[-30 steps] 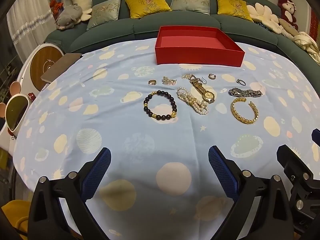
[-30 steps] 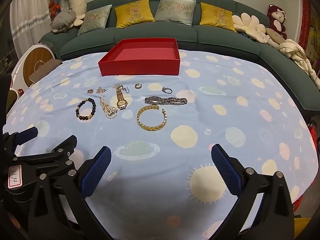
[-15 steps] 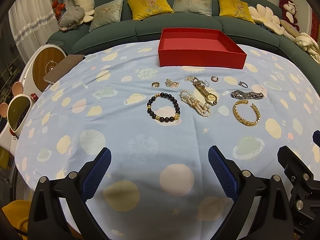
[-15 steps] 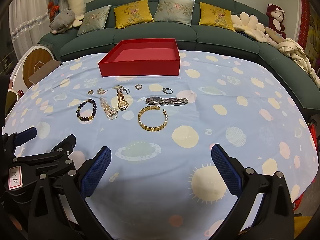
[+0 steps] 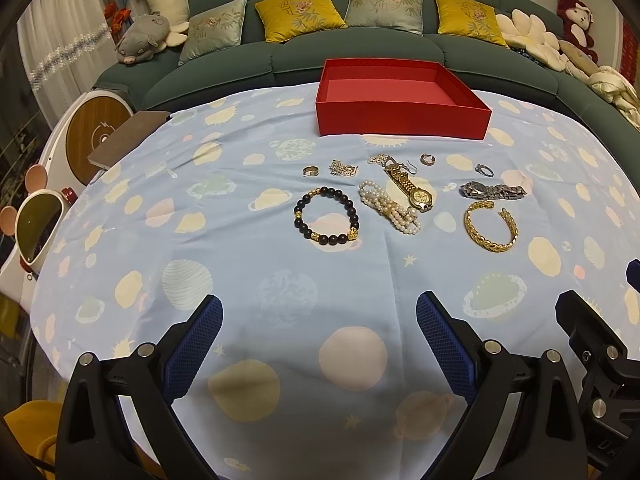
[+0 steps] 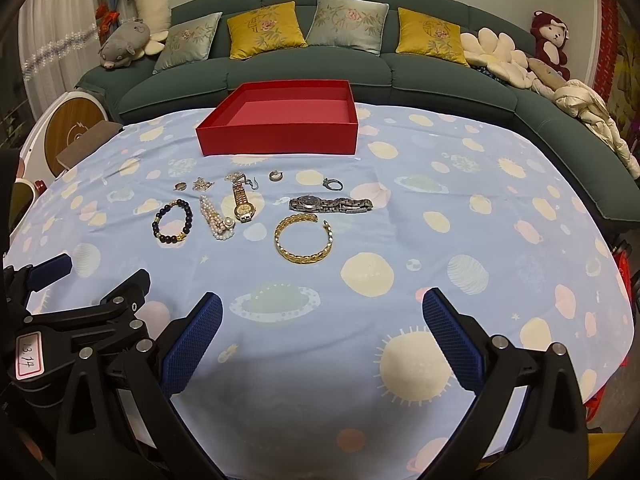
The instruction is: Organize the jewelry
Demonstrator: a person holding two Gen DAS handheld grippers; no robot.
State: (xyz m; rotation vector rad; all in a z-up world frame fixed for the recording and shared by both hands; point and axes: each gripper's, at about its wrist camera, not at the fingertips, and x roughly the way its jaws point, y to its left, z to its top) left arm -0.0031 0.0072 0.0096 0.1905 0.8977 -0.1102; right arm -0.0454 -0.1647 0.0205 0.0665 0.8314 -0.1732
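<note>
An empty red box (image 5: 402,120) (image 6: 280,140) stands at the far side of the table. In front of it lie a dark bead bracelet (image 5: 326,220) (image 6: 172,220), a pearl bracelet (image 5: 390,208) (image 6: 216,220), a gold watch (image 5: 412,190) (image 6: 242,202), a silver watch (image 5: 492,191) (image 6: 330,203), a gold cuff bracelet (image 5: 490,226) (image 6: 303,239) and several small rings and chains. My left gripper (image 5: 318,312) is open and empty near the front edge. My right gripper (image 6: 320,308) is open and empty beside it.
The table wears a light blue cloth with planet prints (image 5: 280,292). A green sofa with cushions (image 5: 360,40) curves behind it. A brown book (image 5: 128,136) lies at the table's left edge. White round devices (image 5: 36,220) stand to the left.
Both grippers have drawn back and up a little, so the jewelry sits slightly lower and nearer in view. Both stay open; nothing on the table has moved.
</note>
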